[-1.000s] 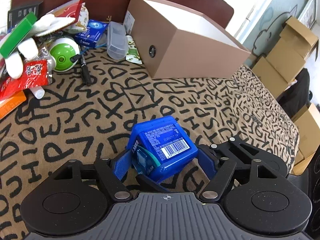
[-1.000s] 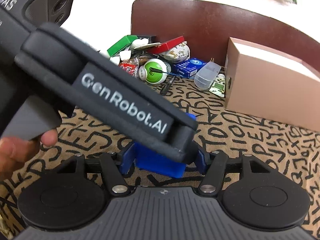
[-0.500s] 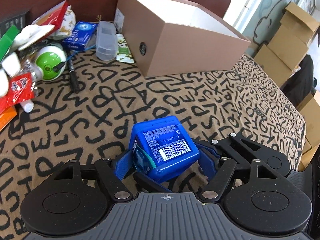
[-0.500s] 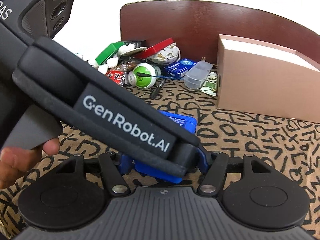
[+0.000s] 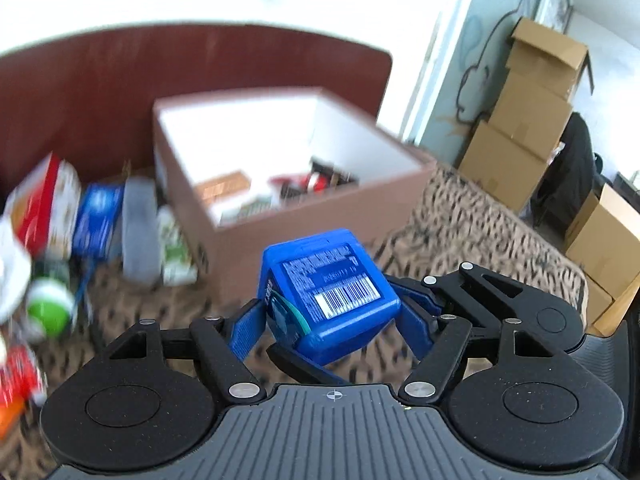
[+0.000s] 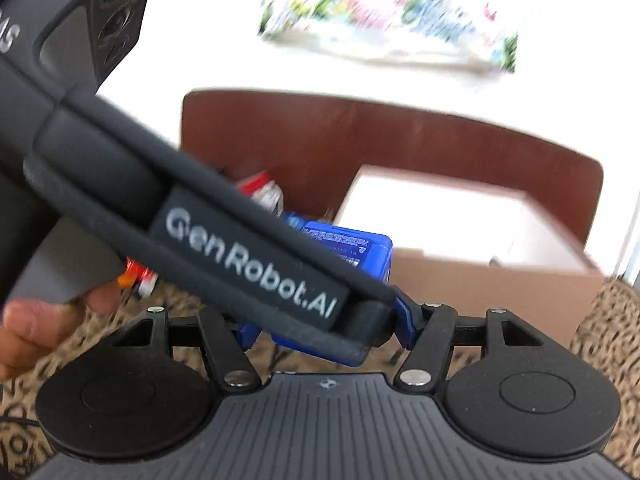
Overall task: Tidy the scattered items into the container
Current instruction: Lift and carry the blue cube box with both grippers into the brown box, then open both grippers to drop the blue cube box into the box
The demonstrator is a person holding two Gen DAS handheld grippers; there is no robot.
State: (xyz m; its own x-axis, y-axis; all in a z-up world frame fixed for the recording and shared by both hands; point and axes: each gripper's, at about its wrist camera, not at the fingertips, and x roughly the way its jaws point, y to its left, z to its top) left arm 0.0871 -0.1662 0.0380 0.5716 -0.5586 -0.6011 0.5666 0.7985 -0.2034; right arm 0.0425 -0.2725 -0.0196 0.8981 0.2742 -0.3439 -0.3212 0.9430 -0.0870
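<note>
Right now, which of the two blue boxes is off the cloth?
The blue box with the barcode, clamped in the left gripper in front of the brown container. The other blue box lies in the pile at left.

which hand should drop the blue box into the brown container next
Left. Its tongs are shut on the blue box, raised just short of the open brown container. The right tongs' view is blocked by the left unit.

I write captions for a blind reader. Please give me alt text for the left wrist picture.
The left gripper holds a blue box with a barcode, in front of an open brown container that already has some items inside. More packets and a green ball lie blurred at the left on a patterned cloth. Cardboard boxes are stacked at the right.
</note>
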